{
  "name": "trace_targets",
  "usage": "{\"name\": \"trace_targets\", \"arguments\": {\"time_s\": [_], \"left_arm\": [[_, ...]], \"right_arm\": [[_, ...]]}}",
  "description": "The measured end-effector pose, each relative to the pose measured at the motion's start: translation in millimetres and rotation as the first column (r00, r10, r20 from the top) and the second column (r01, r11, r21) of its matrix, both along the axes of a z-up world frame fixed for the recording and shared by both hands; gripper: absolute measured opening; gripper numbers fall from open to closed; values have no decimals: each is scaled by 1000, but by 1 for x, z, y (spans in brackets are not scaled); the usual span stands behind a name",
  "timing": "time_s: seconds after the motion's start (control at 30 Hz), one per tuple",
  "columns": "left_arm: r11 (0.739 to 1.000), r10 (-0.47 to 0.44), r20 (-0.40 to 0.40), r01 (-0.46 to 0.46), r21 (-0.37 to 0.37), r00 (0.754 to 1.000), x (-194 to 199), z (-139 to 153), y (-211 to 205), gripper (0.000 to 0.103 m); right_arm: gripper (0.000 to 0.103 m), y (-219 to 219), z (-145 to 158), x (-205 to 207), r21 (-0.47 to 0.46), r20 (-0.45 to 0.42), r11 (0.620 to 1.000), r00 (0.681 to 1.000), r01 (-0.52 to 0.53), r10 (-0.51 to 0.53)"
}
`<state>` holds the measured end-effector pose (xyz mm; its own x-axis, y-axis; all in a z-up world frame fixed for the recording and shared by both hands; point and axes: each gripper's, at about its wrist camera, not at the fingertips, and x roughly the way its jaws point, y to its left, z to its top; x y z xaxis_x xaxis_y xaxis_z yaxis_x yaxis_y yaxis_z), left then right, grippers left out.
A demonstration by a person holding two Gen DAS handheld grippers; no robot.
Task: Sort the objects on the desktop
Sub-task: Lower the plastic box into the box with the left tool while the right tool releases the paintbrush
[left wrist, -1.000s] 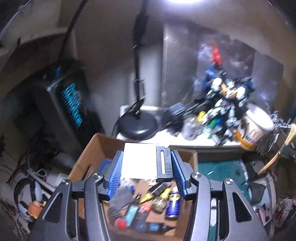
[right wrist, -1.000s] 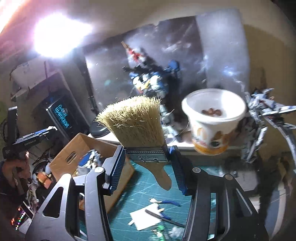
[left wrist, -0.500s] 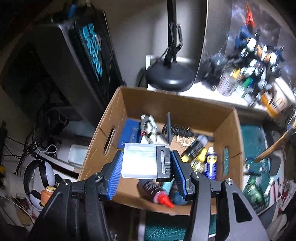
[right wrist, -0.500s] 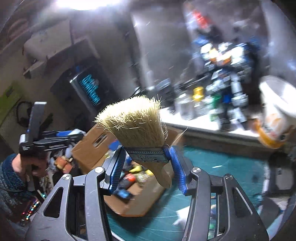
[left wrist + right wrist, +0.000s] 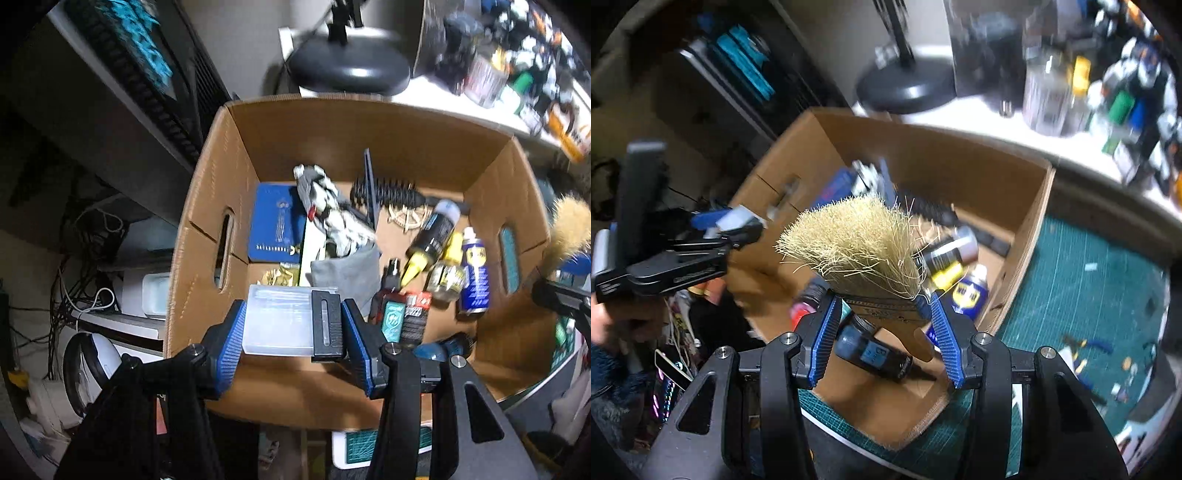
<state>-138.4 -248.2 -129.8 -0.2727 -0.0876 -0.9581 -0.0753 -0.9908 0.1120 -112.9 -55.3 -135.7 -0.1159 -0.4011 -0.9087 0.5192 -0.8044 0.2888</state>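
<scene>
- Left gripper (image 5: 291, 330): jaws clamped on a clear plastic case (image 5: 279, 321) with a black end piece, held over the near-left part of the cardboard box (image 5: 210, 206).
- Right gripper (image 5: 882, 332): jaws clamped on the metal ferrule of a wide paintbrush (image 5: 860, 243), pale bristles pointing away from the camera and splayed, wooden handle hanging back between the fingers.
- The paintbrush hangs above the box's near end; in the left wrist view its bristles show at the right edge, beyond the box's right wall.
- The box is open-topped with slot handles and rests partly on a green cutting mat (image 5: 1082, 295) on the worktop.
- Inside the box: blue booklet (image 5: 275, 223), grey-white model parts, black comb (image 5: 388, 190), black-and-yellow bottle (image 5: 432, 236), blue spray can (image 5: 474, 275), dark blue bottle (image 5: 875, 356).
- Behind the box: black lamp base (image 5: 349, 64), blurred bottles and model figures on a white shelf.
</scene>
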Motion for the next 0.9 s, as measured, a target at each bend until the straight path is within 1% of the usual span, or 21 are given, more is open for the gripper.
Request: {"name": "trace_targets", "arguments": {"time_s": [0.03, 0.13, 0.33, 0.4, 0.5, 0.6, 0.7, 0.9], "left_arm": [[1000, -15, 23, 15, -4, 1000, -2, -6, 0, 51], [999, -44, 59, 45, -5, 997, -6, -15, 0, 51], [996, -84, 127, 86, -15, 988, -14, -27, 2, 51], [995, -94, 151, 98, -16, 984, -12, -26, 1, 51], [993, -116, 151, 118, -6, 982, -1, -21, 0, 51], [988, -148, 197, 154, -15, 969, 6, -33, 1, 51], [986, -158, 228, 165, -9, 961, 4, -45, 0, 51], [984, -168, 262, 180, -21, 950, -9, -55, -1, 51]], "right_arm": [[47, -3, -5, -2, 17, 17, 1000, 1000, 4, -4], [47, -14, -19, -5, 71, 54, 997, 998, 9, -13], [47, -30, -43, -16, 143, 126, 990, 991, 20, -38], [47, -30, -43, -17, 157, 147, 987, 988, 20, -44], [47, -26, -31, -12, 142, 161, 989, 986, 29, -52], [47, -27, -28, -9, 152, 172, 988, 984, 11, -37], [47, -31, -37, -15, 184, 184, 983, 982, 7, -41], [47, -42, -57, -24, 230, 225, 973, 974, -19, -34]]}}
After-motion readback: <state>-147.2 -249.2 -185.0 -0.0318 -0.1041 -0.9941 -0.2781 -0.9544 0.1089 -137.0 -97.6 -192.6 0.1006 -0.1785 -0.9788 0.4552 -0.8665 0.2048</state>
